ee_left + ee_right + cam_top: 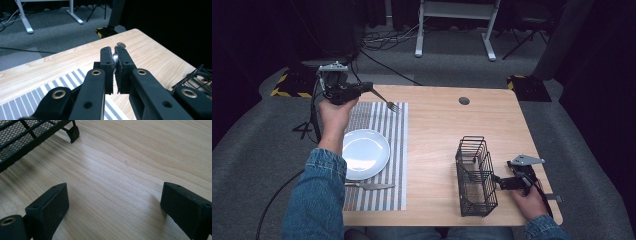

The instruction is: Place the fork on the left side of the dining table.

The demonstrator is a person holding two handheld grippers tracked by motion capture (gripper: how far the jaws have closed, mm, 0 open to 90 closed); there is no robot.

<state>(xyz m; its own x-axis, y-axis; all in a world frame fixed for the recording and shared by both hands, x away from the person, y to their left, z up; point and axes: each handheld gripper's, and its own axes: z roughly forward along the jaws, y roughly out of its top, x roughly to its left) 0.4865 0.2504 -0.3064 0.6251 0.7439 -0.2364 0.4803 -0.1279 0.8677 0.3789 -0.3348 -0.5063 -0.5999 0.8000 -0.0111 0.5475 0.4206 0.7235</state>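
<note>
My left gripper point(368, 88) is raised over the far left corner of the table, shut on a metal fork point(388, 101) whose tines point right and down over the striped placemat point(384, 150). In the left gripper view the jaws pinch the fork's handle point(115, 59) between the pads. A white plate point(364, 153) lies on the placemat, and a knife point(371, 186) lies just in front of it. My right gripper point(501, 182) rests low at the near right, open, beside a black wire caddy point(475, 176). In the right gripper view its jaws stand wide apart over bare wood, the caddy's base point(30, 135) at upper left.
The wooden table point(437, 130) has a round cable hole point(464, 100) near its far edge. Bare wood lies between the placemat and the caddy. Beyond the table are grey carpet, cables and white desk legs point(454, 30).
</note>
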